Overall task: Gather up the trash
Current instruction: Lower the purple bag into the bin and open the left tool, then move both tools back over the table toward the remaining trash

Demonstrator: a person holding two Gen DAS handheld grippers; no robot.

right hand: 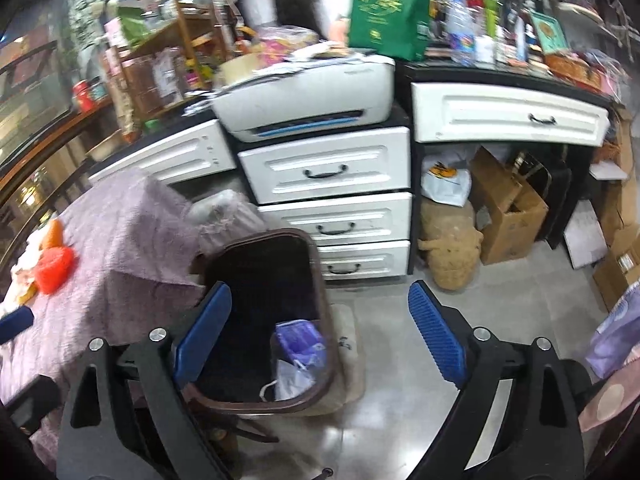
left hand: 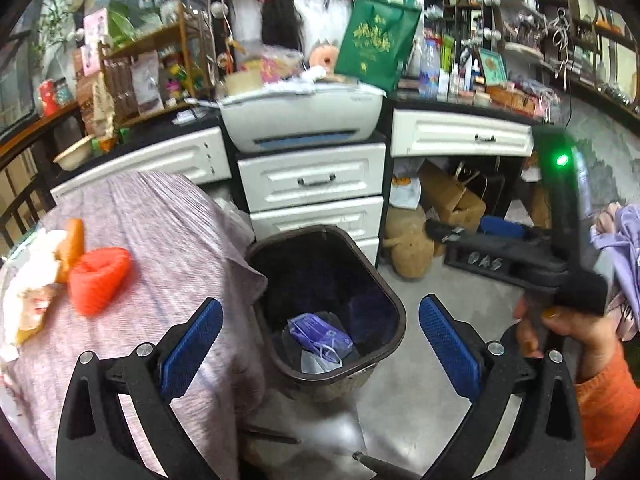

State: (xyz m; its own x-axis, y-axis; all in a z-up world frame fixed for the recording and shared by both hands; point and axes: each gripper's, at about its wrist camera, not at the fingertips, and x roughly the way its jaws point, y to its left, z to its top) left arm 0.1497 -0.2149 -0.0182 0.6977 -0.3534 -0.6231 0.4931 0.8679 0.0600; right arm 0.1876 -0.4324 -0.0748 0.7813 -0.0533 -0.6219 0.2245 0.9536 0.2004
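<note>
Both tongs [left hand: 320,336] [right hand: 320,328] spread wide, empty, over dark plastic bin [left hand: 394,304] w/ crumpled purple wrapper [left hand: 320,334].

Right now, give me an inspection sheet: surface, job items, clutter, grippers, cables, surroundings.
Surface: table under a pale purple woven cloth; grey floor beside it.
Job's things: dark brown plastic bin on the floor, holding a purple packet and clear plastic wrap; red crumpled item and pale wrappers lie on the cloth.
Clutter: white printer stacked with papers, green tote bag, cardboard boxes under the desk.
Grippers: left gripper open, empty, above the bin; right gripper open, empty.
Cables: thin cords hang on the back wall.
Surroundings: white drawer unit, crowded shelves.
</note>
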